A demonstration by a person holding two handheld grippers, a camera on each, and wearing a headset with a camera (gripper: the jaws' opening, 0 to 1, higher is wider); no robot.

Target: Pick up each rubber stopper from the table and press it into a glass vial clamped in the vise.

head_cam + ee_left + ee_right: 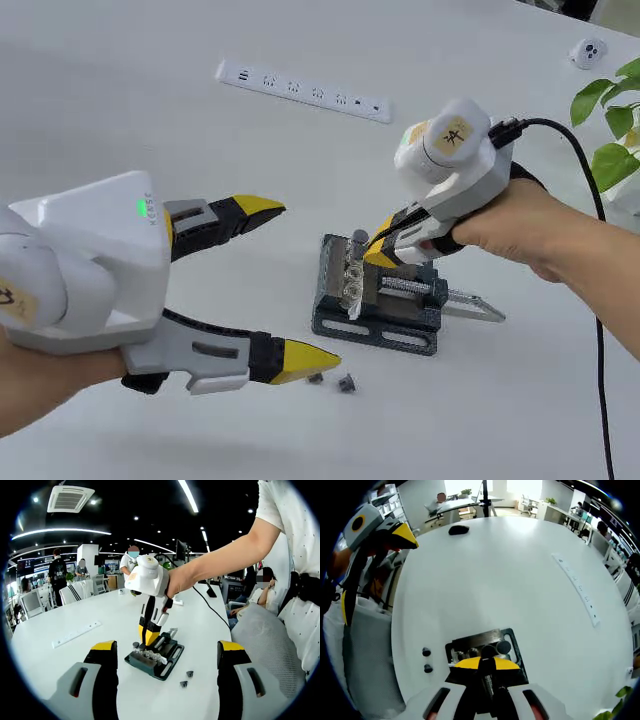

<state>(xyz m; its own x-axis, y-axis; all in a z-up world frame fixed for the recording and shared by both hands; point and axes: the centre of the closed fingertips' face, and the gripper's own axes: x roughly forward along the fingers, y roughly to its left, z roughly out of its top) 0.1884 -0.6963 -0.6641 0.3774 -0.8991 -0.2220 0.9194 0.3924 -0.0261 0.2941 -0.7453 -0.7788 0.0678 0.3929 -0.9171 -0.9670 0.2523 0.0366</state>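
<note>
**Closed tips over glass: a crooked push is the danger**

The right gripper (pixel 381 254) has its jaws drawn together, tips down over the vise (pixel 330 325) and right at the row of vials (pixel 352 284). I cannot tell whether anything is pinched between the tips. One dark stopper (pixel 360 237) sits on the vial at the far end of the row, just beside those tips. The left gripper (pixel 285 283) hangs near the vise with its jaws spread wide and nothing in them.

The likeliest trouble is pressing off-axis. A tilted push could cock a stopper in a vial's mouth, or lever the glass against the vise and crack it. Nothing visible fixes the vise to the table (pixel 150 120), so a slanted push might also slide it.

Two loose stoppers (pixel 347 382) lie on the table just in front of the vise, close under the left gripper's lower jaw. They are small, and a careless sweep of that jaw could knock them away.

The vise's handle (pixel 475 305) juts out below the right hand and could catch it. The strip (pixel 300 90), the plant (pixel 610 130) and the cable (pixel 598 300) are well apart from the work and block nothing.
</note>
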